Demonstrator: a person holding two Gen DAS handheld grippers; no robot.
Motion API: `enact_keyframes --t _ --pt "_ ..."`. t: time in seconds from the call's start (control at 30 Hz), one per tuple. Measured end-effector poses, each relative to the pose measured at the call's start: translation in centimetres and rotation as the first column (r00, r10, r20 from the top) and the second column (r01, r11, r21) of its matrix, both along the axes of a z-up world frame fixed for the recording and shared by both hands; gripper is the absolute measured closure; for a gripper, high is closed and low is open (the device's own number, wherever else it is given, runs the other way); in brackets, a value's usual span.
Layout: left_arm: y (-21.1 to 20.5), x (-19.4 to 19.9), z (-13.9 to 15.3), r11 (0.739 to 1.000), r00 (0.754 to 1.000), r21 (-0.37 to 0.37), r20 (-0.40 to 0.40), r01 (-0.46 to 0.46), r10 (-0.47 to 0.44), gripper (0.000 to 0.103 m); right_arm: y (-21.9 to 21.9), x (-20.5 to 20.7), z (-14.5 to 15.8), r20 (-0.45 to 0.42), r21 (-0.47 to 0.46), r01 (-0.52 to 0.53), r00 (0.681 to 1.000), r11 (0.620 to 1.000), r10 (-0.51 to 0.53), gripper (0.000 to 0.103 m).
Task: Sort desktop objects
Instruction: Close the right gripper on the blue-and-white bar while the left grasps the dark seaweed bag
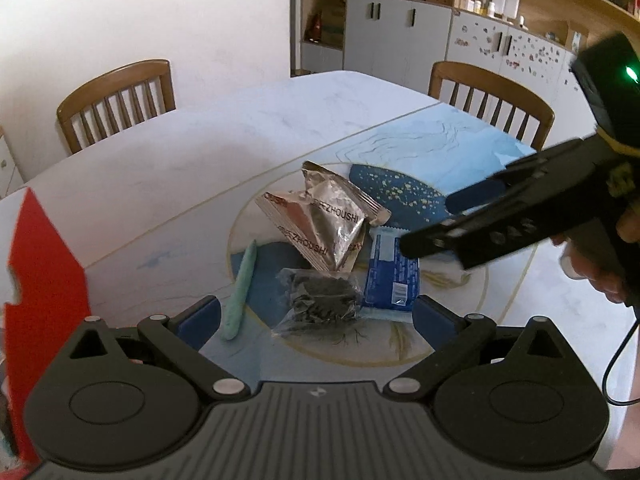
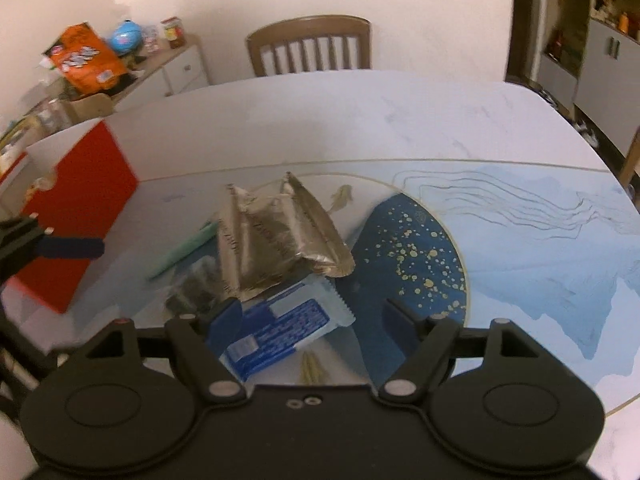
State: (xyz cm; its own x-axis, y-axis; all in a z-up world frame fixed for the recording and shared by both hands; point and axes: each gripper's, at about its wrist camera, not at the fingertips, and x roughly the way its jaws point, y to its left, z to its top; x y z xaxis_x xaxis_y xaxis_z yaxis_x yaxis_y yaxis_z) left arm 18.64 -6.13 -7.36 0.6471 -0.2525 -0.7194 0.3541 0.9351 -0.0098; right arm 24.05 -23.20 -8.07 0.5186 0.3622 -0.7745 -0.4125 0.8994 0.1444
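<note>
Our left claw is wide open and holds nothing; the clear bag of dark bits lies between its fingers. Our right claw gapes empty over the blue packet. Both look light, soft and crinkly, so we pinch the flat middle. The silver pouches lie just beyond on the worktop.

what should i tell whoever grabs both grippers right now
Left gripper: open, holding nothing, poised over the clear bag of dark bits.
Right gripper: open, holding nothing, above the blue wrapped packet.
The pile sits mid-table: silver foil packets lean on top, the blue packet and the clear bag lie in front of them, and a green pen lies to the left. A red box stands at the table's left edge.
Done: nothing appears sorted yet; all items are still heaped together.
Left: pick each one out and sort it.
</note>
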Motion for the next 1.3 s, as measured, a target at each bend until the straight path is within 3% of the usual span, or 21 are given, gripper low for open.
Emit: enact_keyframes --t 0.23,0.6,0.87,1.03,1.3 --pt "-0.2 0.6 -1.0 1.000 1.000 -0.001 -0.017 -0.006 0.006 0.001 1.9 1.8 -1.9 -0.020 -0.024 0.072 0.997 0.997 -0.073 0.025" --pt "0.5 1.1 -1.7 0.999 0.999 -0.024 -0.040 -0.027 0.026 0.001 3.4 1.2 -3.2 0.010 -0.133 0.060 0.998 0.989 -0.059 0.025" --pt "0.2 1.2 -1.7 1.000 0.999 -0.030 -0.035 -0.011 0.010 0.001 -0.6 -0.3 -3.3 0.024 -0.171 0.009 1.000 0.985 -0.005 0.025" --pt "-0.5 1.9 -2.3 1.000 0.999 -0.018 -0.036 -0.009 0.009 0.002 -2.2 -0.4 -3.5 -0.001 -0.124 0.010 1.000 0.992 -0.010 0.025" --pt "-1.6 2.9 -3.7 0.999 0.998 0.019 -0.057 -0.028 0.029 0.020 -1.7 -0.8 -3.7 0.020 -0.109 -0.047 0.999 0.993 0.049 0.026"
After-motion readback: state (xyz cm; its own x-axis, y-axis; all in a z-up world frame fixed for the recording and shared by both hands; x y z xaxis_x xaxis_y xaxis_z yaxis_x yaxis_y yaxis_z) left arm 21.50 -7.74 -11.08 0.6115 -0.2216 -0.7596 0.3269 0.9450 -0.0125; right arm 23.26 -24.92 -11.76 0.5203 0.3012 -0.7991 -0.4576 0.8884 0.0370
